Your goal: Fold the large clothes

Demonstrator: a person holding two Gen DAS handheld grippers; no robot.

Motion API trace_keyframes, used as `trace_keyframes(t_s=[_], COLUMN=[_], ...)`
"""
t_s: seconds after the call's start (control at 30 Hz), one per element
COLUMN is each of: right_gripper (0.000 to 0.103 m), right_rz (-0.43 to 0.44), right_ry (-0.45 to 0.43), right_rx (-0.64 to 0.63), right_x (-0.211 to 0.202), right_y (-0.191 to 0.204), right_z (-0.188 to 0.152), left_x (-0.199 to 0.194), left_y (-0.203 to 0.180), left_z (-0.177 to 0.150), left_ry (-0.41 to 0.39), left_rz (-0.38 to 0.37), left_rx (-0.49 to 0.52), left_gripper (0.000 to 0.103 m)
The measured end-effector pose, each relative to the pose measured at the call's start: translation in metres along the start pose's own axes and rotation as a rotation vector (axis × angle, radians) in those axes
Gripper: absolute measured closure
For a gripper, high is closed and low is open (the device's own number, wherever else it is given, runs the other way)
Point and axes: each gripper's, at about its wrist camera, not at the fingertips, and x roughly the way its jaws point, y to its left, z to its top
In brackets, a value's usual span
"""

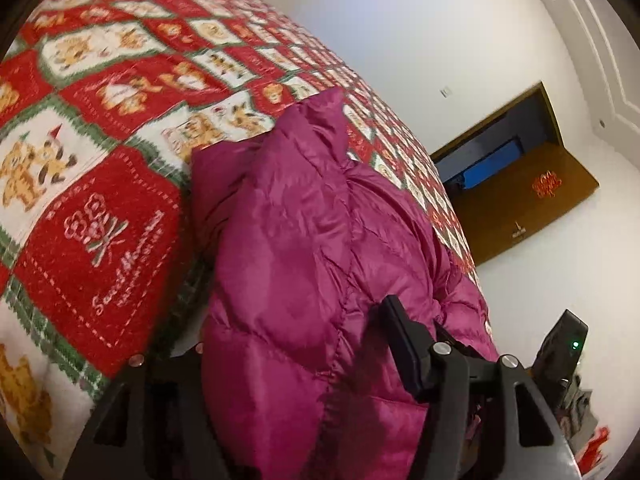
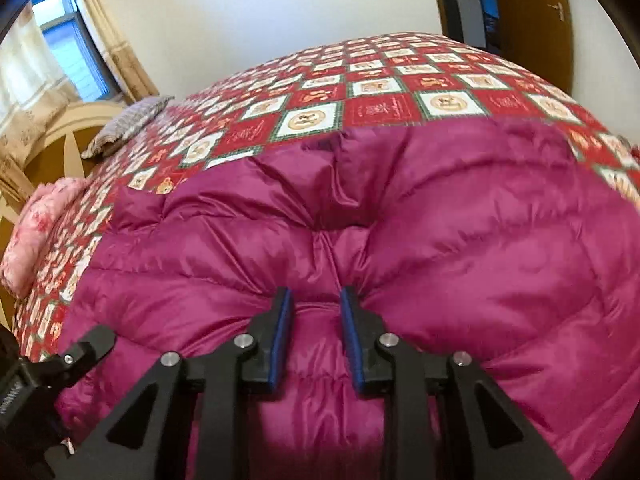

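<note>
Shiny quilted nylon-like jacket point(image 2: 440, 240), puffy; matt printed cloth bedspread point(image 1: 100, 140) at 10 o'clock; matt black plastic right gripper point(image 2: 316, 296), blue ribbed pads point(image 2: 285, 320).

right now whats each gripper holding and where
Both grip the magenta puffer jacket: right gripper pinches a bunched fold mid-panel; left gripper clamps a thick bunch, exact part unclear.

A red, white and green patchwork bedspread point(image 2: 400, 80) printed with bears and gingerbread figures covers the bed. At its far corner lies a grey striped pillow point(image 2: 124, 128), with a pink floral cushion point(image 2: 36, 236) nearer (both beside the cream headboard point(image 2: 76, 116)). A brown wooden door point(image 1: 520, 200) stands open in the white wall point(image 1: 400, 40). Beige curtains point(image 2: 116, 52) frame a window point(image 2: 68, 44).
</note>
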Motion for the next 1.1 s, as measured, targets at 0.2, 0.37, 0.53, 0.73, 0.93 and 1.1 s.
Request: trace_keyframes(t_s=[0.2,0.37,0.53,0.73,0.93,1.1], right_gripper=[0.075,0.075,0.075,0.077,0.081,0.081], right_rz=[0.022,0.031,0.068,0.120,0.178,0.153], right_ry=[0.004,0.007,0.010,0.031,0.052,0.000], right_rx=[0.006,0.016,0.046,0.079,0.105,0.082], right_x=[0.006,0.002,0.002,0.002,-0.006,-0.035], right_y=[-0.001,-0.005,-0.013,-0.021,-0.036,-0.052], right_z=[0.001,-0.001,-0.002,0.001,0.005,0.005], left_x=[-0.010,-0.022,-0.024,-0.010,-0.003,0.002], left_y=[-0.008,-0.041,-0.096,-0.151,-0.169,-0.187], left_z=[0.005,0.013,0.014,-0.001,-0.008,-0.021], left_ry=[-0.032,-0.051,-0.046,-0.030,-0.027,-0.016], left_rz=[-0.058,-0.104,-0.150,-0.137,-0.123,-0.102], left_rx=[0.024,0.105,0.253,0.420,0.476,0.537], left_gripper=[0.079,0.086,0.086,0.086,0.086,0.086])
